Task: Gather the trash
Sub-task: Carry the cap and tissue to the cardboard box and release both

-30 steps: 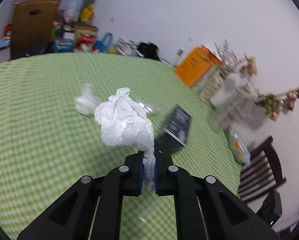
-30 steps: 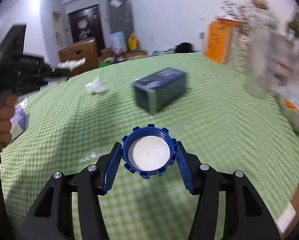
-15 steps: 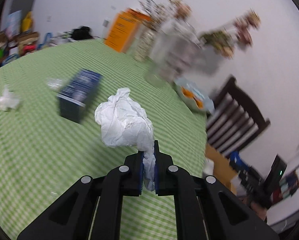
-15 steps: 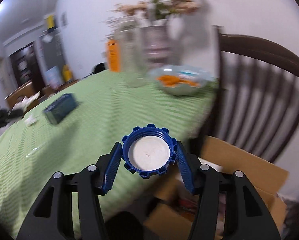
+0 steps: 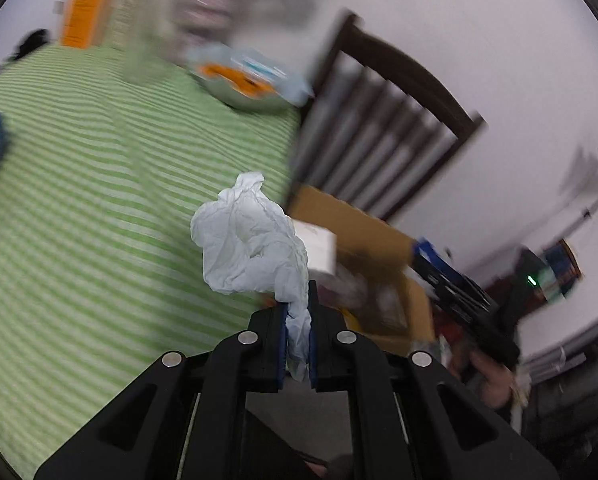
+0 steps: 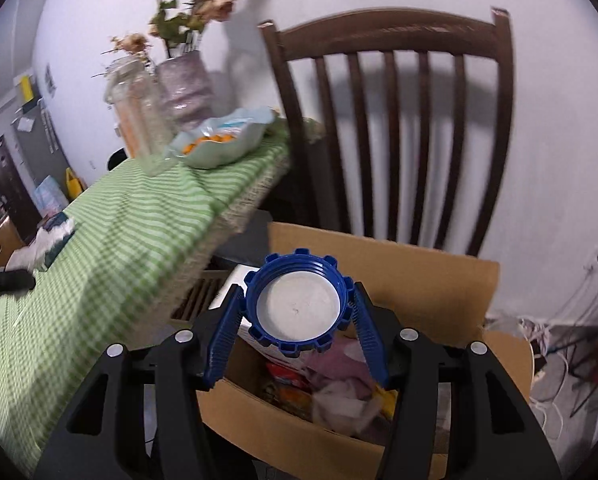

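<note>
Now that both hands have swung off the table, the trash is at the box. A sec ago both cams looked across the green checked cloth, w/ a dark blue box and a small white scrap lying on it. Half a sec ago the chair came into view. Now the right cam looks down into the cardboard box (image 6: 427,280) on the floor by the chair (image 6: 391,120).

The right gripper (image 6: 297,312) is clenched on the blue cap (image 6: 297,300), one blue pad on each side, same grip as before. The cap hangs right over the open box, which already has wrappers and other junk in it. So I think that hand is about ready to let go.

The left gripper (image 5: 297,336) is pinched tight on a tail of the crumpled white paper (image 5: 251,240), and the rest of the wad sticks up above the pads. That grip has not changed either. In the left cam the paper is over the table edge (image 5: 287,184), w/ the box (image 5: 359,224) just past it, so it may need to go a bit more before dropping. This view is blurry.

On the table, a bowl of orange snacks (image 6: 223,142), a jar and a vase of dry flowers sit near the corner. They are not trash, I guess.
</note>
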{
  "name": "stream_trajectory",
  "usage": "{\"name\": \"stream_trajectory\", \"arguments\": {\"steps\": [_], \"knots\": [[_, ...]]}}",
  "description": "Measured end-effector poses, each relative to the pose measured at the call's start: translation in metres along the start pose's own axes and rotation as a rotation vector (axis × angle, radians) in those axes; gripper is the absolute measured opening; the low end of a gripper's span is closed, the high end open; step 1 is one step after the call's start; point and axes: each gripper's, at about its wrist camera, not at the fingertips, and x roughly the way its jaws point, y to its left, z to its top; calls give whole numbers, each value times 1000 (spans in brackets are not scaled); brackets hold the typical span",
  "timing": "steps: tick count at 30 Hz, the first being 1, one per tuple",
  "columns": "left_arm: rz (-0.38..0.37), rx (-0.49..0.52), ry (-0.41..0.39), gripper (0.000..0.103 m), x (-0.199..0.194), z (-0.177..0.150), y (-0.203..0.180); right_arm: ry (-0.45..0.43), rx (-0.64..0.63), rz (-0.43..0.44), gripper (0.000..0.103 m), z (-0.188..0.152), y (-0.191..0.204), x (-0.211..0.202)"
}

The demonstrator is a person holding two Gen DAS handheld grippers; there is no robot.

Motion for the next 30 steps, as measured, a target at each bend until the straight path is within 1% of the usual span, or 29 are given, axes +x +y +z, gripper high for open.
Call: {"name": "stream_trajectory", "arguments": {"steps": [1, 3, 4, 6, 7, 9, 11, 14, 16, 18, 19, 20, 23, 24, 25, 26, 27, 28, 29, 30], "knots": [[-16, 9, 25, 5, 9, -3, -9, 3, 8, -3, 54, -1, -3, 1], [-67, 24, 119, 5, 35, -14, -31, 9, 24, -9, 54, -4, -12, 2], [-79, 27, 158, 5, 44, -17, -39, 12, 29, -9, 54, -6, -15, 2], [-105, 47, 279, 5, 71, -35, -55, 19, 37, -7, 54, -9, -21, 3], [-109, 56, 313, 5, 79, -42, -60, 25, 41, -4, 54, -11, -23, 5], [-91, 71, 379, 5, 103, -51, -68, 34, 47, 1, 54, -14, -27, 8], [-75, 57, 397, 5, 119, -50, -65, 44, 50, 11, 54, -17, -28, 11], [-37, 32, 404, 5, 145, -35, -57, 66, 42, 31, 54, -19, -28, 18], [-33, 13, 435, 5, 163, -28, -51, 78, 37, 41, 54, -21, -28, 23], [-32, -11, 497, 5, 192, -23, -45, 96, 34, 55, 54, -23, -28, 29], [-16, -20, 514, 5, 202, -21, -42, 101, 34, 58, 54, -25, -28, 31], [16, -29, 527, 5, 214, -19, -37, 109, 35, 67, 54, -26, -28, 33], [69, -49, 518, 7, 238, -8, -27, 128, 37, 83, 54, -31, -27, 39], [92, -49, 506, 9, 243, -5, -25, 136, 38, 88, 54, -33, -28, 41], [110, -45, 500, 16, 248, -3, -23, 145, 40, 93, 54, -35, -28, 44], [131, -35, 495, 26, 253, 0, -22, 150, 42, 96, 54, -36, -28, 46], [153, -35, 484, 33, 255, 2, -20, 159, 45, 105, 54, -38, -29, 49], [166, -42, 473, 48, 256, 4, -17, 164, 46, 111, 54, -39, -29, 50], [177, -57, 451, 54, 254, 7, -15, 172, 48, 118, 54, -40, -28, 53], [174, -65, 433, 55, 251, 9, -13, 179, 47, 124, 54, -41, -28, 55]]}}
